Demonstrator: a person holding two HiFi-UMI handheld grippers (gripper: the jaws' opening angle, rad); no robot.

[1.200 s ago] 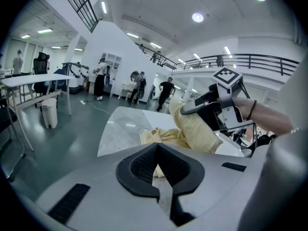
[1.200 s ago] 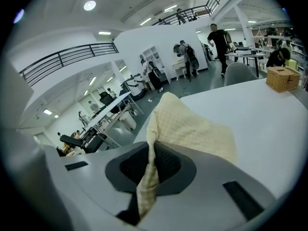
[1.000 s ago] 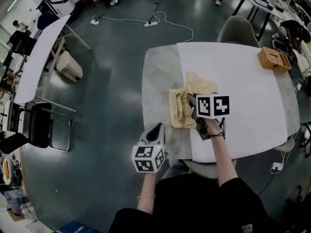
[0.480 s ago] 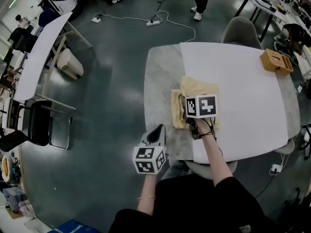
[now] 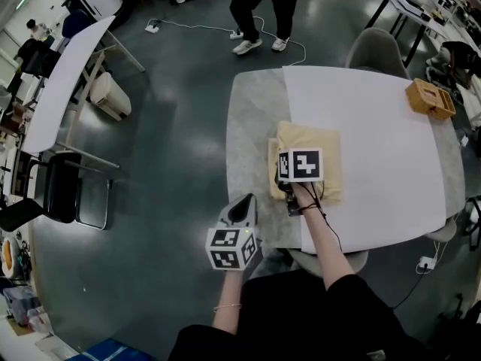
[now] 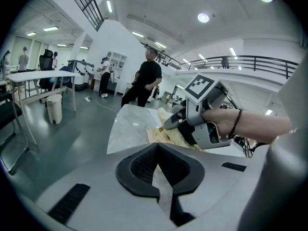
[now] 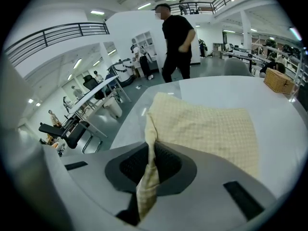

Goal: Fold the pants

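Nearest the body, the left claw (image 5: 241,204) hangs off the desk's near corner, over the grey floor (image 5: 173,156), with its marker cube toward the camera. In the left gripper view its jaws are drawn together, with only a thin slit between the dark pads and nothing in it. It touches neither the cloth nor the desk.

Just beyond it, the right claw (image 7: 150,163) is over the desk (image 5: 376,111), angled down. Its jaws are closed on a pinch of pale yellow checked fabric, an edge of the pants (image 5: 319,141). The pinched fold runs up between the pads and hangs out toward the camera in the right gripper view. The right hand (image 5: 305,198) grips the handle behind the cube, with a dark band around the wrist.

The pants lie as a flat, roughly rectangular bundle on the desk's near left part, straddling the line where the white top meets the grey marbled strip (image 5: 252,126). The left edge is lifted where the claw holds it, and the rest lies spread flat on the surface.

Farther off, a small wicker basket (image 5: 430,98) sits near the desk's far right corner, well apart from the pants. A grey chair (image 5: 374,47) stands at the far side. Beyond the desk a person in dark clothes (image 5: 263,6) crosses the floor by a white cable and power strip (image 5: 152,28) — and a long white table (image 5: 64,81) runs along the left.
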